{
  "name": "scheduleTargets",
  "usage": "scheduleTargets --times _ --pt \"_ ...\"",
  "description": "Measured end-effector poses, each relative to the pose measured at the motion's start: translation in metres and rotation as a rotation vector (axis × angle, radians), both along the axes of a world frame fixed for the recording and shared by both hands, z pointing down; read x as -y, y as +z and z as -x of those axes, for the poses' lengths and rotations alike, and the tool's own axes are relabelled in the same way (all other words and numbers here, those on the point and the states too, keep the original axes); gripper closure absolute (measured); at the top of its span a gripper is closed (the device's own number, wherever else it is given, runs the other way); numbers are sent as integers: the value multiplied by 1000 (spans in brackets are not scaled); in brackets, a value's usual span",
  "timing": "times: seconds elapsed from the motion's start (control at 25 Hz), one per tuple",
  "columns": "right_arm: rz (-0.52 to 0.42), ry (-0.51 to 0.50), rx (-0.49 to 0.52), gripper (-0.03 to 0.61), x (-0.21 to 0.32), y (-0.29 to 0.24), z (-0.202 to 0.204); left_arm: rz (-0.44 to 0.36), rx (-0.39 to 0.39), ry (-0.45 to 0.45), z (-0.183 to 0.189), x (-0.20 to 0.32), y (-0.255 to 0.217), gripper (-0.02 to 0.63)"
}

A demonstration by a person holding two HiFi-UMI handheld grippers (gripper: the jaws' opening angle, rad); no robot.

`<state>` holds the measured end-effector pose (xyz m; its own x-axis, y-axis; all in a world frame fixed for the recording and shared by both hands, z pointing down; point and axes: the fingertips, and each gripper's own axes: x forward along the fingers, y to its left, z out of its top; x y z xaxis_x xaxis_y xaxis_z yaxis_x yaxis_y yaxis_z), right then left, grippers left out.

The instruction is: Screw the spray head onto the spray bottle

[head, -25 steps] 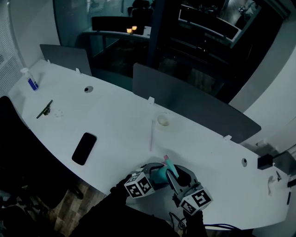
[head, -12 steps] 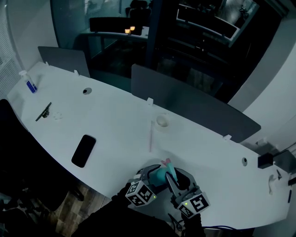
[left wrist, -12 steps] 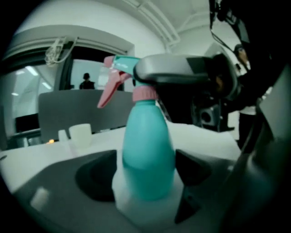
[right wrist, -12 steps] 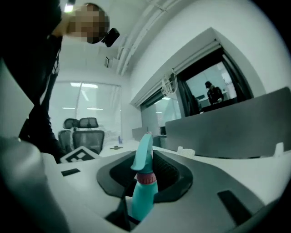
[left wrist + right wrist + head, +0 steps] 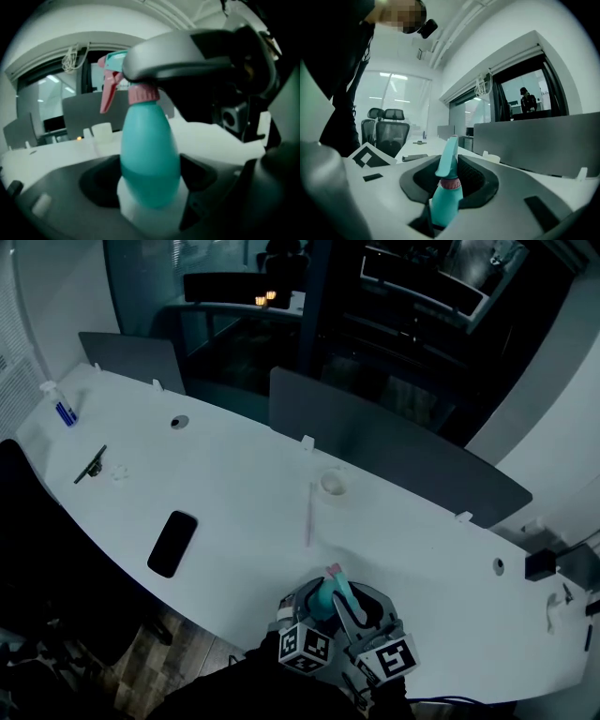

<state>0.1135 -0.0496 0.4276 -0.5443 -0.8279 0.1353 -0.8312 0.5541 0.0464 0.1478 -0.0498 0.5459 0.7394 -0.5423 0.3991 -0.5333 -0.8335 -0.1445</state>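
Left gripper [image 5: 314,607] clamped the bottle [image 5: 150,159] between its jaws, right gripper [image 5: 349,604] pinched the head [image 5: 115,65]; looked light, slick, squashy, so best gripped at the collar [image 5: 143,93].

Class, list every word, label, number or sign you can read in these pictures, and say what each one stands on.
No text here can be read.
On the small bottle, far left: a blue label, too small to read.
On the spray bottle: no label shows.
On the marker cubes: black-and-white square patterns, no words.
On the phone: dark screen, nothing shown.
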Motion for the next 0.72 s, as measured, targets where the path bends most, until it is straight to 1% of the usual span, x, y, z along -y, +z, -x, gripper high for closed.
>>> scheduleTargets --times 0.04,0.08,0.12,0.2,0.24,0.28,0.32,0.36,0.4,0.44,0.48,0.56,0.6,0.64,0.68,0.72 --pt "5 4 -3 476 0 1 0 -7 9 -7 0 0 2 223" --pt "12 3 16 476 0 1 -1 -11 6 27 0 -1 2 218" --pt "20 -7 41 476 -1 1 -2 -10 -11 92 0 -2 2 218" --pt "39 -53 70 476 -1 1 -3 26 -52 263 1 -4 -3 169" --pt "48 -84 73 476 -1 1 -3 56 -58 356 0 -6 -5 170" --pt "57 -114 77 476 0 1 -3 83 -52 443 -2 -9 -7 188" --pt "65 -137 78 474 2 1 -3 98 -40 507 -3 -11 -9 240" --pt "67 -148 74 476 3 1 -3 103 -32 533 -3 -12 -10 242" --pt "61 -143 66 476 4 1 -3 99 -37 515 -2 -10 -11 244" --pt "48 -122 59 476 5 1 -2 90 -54 455 -1 -7 -12 244" --pt "30 -92 55 476 5 1 -2 75 -78 362 0 -4 -13 244" --pt "-4 -29 55 476 3 1 -2 27 -110 125 4 1 -13 244" --pt "-15 -6 56 476 2 1 0 -2 -106 12 7 1 -10 243" --pt "-21 8 60 476 2 0 2 -29 -88 -68 10 2 -7 242" --pt "-24 15 65 476 2 0 3 -48 -67 -99 12 1 -4 241" --pt "-21 11 69 476 3 0 3 -53 -58 -83 12 1 -3 238"
